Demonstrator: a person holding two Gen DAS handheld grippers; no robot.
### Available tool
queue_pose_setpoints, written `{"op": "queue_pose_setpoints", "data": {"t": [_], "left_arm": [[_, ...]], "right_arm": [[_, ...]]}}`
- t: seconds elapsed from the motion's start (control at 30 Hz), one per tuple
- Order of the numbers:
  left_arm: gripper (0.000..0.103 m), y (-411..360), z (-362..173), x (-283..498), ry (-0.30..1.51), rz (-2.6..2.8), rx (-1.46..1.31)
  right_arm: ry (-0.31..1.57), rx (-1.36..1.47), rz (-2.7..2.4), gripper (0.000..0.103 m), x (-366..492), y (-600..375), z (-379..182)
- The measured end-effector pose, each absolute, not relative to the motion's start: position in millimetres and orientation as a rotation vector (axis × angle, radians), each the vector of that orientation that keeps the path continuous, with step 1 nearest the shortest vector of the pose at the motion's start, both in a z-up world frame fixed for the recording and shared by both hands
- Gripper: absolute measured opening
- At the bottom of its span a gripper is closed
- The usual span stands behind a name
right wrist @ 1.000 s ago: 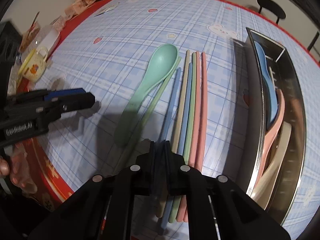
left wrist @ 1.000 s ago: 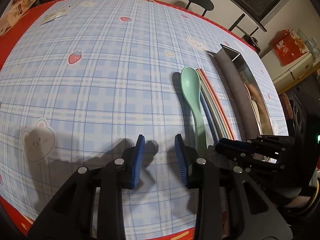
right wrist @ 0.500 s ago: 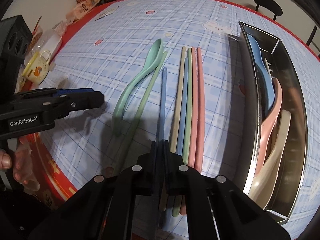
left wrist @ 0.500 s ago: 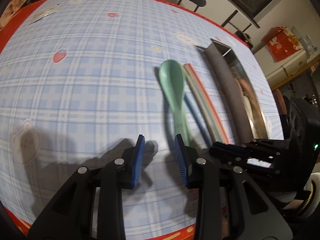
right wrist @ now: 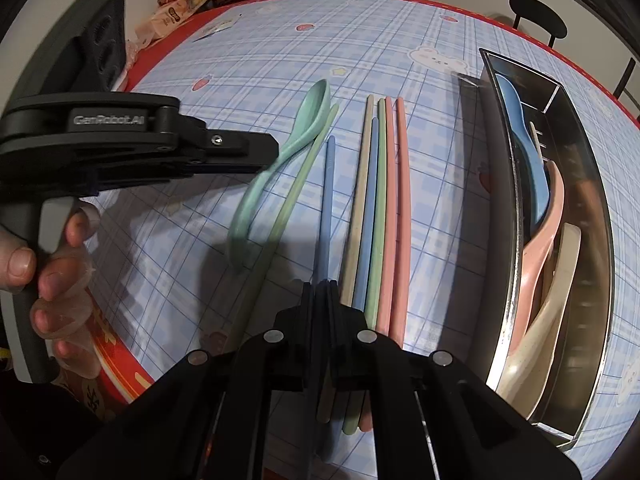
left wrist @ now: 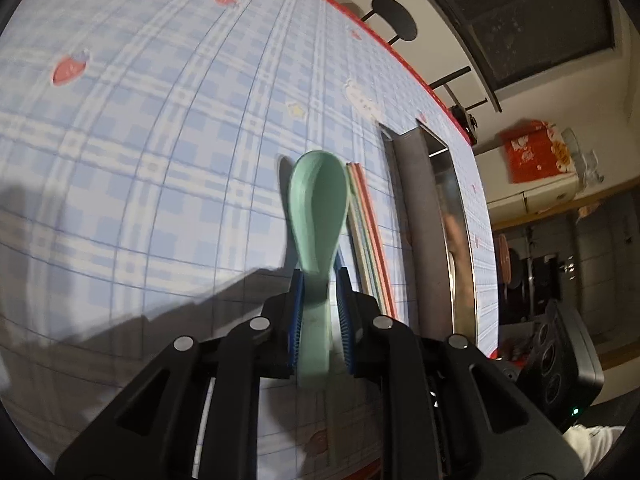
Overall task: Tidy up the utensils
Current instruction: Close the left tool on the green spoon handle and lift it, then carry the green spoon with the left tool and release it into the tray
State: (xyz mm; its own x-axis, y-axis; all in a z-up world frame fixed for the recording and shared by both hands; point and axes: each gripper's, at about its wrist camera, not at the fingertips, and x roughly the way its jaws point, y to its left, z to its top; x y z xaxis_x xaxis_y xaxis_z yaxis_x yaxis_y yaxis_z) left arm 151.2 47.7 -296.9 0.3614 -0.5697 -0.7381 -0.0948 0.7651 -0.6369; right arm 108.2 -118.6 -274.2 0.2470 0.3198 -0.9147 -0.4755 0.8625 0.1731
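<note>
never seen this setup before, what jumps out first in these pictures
The mint-green plastic spoon fills the left wrist view, its handle between the blue pads of the left gripper. In the right wrist view, the right gripper is shut on a blue chopstick, beside a row of pastel chopsticks and a steel tray holding spoons.

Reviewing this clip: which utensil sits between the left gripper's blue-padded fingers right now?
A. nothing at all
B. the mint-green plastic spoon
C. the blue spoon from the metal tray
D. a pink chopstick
B: in the left wrist view the handle of the mint-green plastic spoon runs between the fingers of the left gripper, its bowl pointing away over the checked tablecloth.
</note>
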Motion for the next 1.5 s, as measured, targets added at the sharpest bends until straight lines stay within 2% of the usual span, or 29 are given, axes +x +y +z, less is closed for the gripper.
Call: {"op": "queue_pose_setpoints", "data": {"t": [0.27,0.7,0.93,1.17,1.37,1.5], "left_arm": [[0.018,35.9,-310.8,147.0,1.224,-0.384,-0.711],[0.017,21.2,-309.2,133.5,1.210,-0.374,-0.638],[0.017,45.6,-299.9,117.1,1.133,-0.295,-0.648],[0.017,56.4,-303.1,112.4,1.154,-0.262,-0.652],[0.017,60.4,-293.7,107.8,1.148,-0.258,-0.617],[0.017,64.7,-283.3,108.9,1.133,-0.253,-0.612]], "right_arm": [[1.202,-0.140,0.551,0.007,107.2,-118.8,-274.8],[1.193,-0.138,0.562,0.007,107.6,-120.3,-274.6],[1.188,-0.138,0.561,0.006,106.5,-120.7,-274.9],[1.192,-0.143,0.563,0.006,107.0,-119.8,-274.7],[1.223,-0.046,0.564,0.006,113.8,-131.3,-273.3],[1.177,0.023,0.567,0.006,113.3,-143.4,-259.7]]}}
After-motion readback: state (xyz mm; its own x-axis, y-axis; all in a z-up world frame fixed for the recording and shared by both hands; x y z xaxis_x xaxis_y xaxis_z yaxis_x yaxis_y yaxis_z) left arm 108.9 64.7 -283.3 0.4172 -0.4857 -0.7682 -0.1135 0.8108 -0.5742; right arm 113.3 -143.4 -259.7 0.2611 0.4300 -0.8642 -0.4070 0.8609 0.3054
